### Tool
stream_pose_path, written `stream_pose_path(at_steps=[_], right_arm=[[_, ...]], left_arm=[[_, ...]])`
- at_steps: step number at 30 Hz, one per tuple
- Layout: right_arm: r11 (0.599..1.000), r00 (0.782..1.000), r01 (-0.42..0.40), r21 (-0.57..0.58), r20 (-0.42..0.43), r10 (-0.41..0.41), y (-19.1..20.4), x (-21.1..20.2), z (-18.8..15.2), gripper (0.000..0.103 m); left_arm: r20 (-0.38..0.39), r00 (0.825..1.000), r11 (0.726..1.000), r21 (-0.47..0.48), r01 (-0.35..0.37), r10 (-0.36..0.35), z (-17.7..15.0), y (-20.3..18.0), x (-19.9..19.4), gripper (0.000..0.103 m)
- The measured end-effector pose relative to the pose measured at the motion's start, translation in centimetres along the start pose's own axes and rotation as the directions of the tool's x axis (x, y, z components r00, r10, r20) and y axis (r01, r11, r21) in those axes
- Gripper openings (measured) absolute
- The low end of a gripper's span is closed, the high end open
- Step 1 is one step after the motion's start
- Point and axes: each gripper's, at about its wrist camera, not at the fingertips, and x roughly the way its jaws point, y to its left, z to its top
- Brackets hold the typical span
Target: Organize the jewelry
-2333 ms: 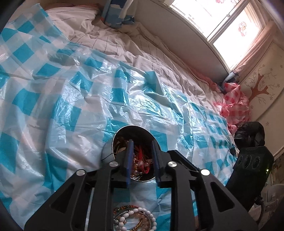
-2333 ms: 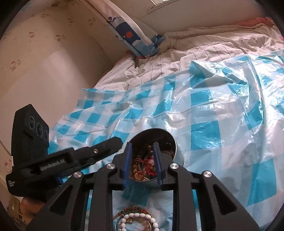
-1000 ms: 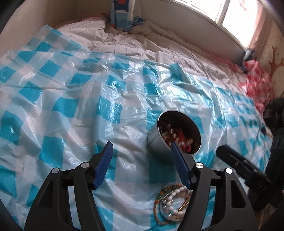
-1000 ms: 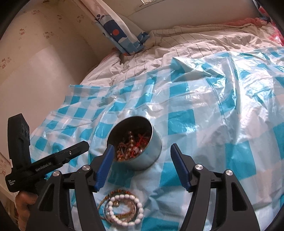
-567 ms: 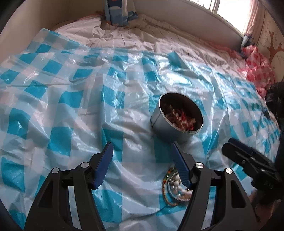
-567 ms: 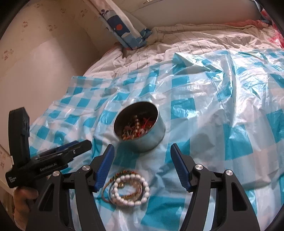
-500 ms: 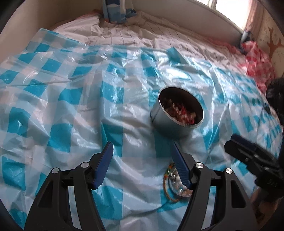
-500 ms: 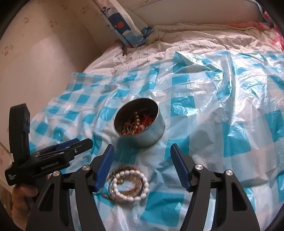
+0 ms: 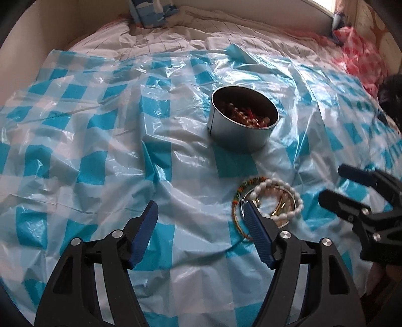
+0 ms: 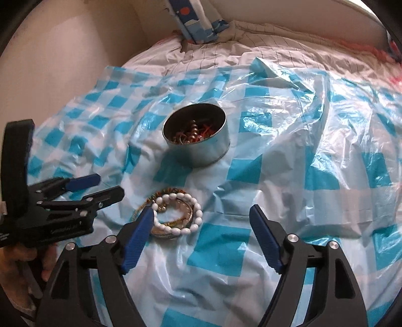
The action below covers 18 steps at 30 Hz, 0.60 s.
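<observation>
A round metal tin (image 9: 241, 133) with beads and red jewelry inside stands on a blue-and-white checked plastic sheet (image 9: 100, 140); it also shows in the right wrist view (image 10: 201, 148). A pile of bracelets (image 9: 268, 198), one of white beads, lies just in front of the tin, and shows in the right wrist view (image 10: 176, 213). My left gripper (image 9: 201, 213) is open and empty, its right fingertip at the pile's near left edge. My right gripper (image 10: 201, 216) is open and empty, just near of the pile. Each gripper shows in the other's view (image 10: 98, 186) (image 9: 334, 183).
The sheet covers a bed with a white striped quilt (image 9: 201, 32). A blue patterned pillow (image 10: 196, 17) leans at the head. A red checked cloth (image 9: 359, 55) and a dark object (image 9: 392, 93) lie at the right. A wall (image 10: 62, 55) runs along the left.
Both grippers went from nearly shut over the tin to wide open and drew back toward me. The bracelet pile now lies in front of both.
</observation>
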Motion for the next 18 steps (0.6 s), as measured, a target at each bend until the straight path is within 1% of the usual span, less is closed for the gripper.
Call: stream_pose_path(at_steps=[3,7,10,16,18], right_arm=[[0.999,0.999,0.038,-0.012,-0.009,-0.038,-0.2,0.4,0.0,0.076],[0.998,0.998,0.06,-0.023,-0.027,-0.061,-0.2,1.3,0.3,0.076],[0.996,0.996,0.075,-0.038,-0.045,-0.076,0.0,2.2,0.4,0.076],[0.992,0.988,0.101,-0.073,-0.112,-0.109,0.1,3.9,-0.1,0.076],[0.987,0.981,0.13,-0.098,-0.132,-0.143,0.0,4.1,-0.4,0.079]], left_arm=[[-0.017,1.0,1.0,0.019,0.002,-0.001,-0.2,0.0,0.1,0.069],[-0.023,1.0,0.999,0.036,-0.008,0.009,-0.3,0.0,0.0,0.069],[-0.019,1.0,0.999,0.049,-0.013,0.014,-0.2,-0.2,-0.1,0.072],[-0.034,0.999,0.995,0.092,-0.038,0.041,-0.4,-0.7,0.4,0.074],[-0.042,0.998,0.993,0.107,-0.046,0.051,-0.5,-0.8,0.6,0.074]])
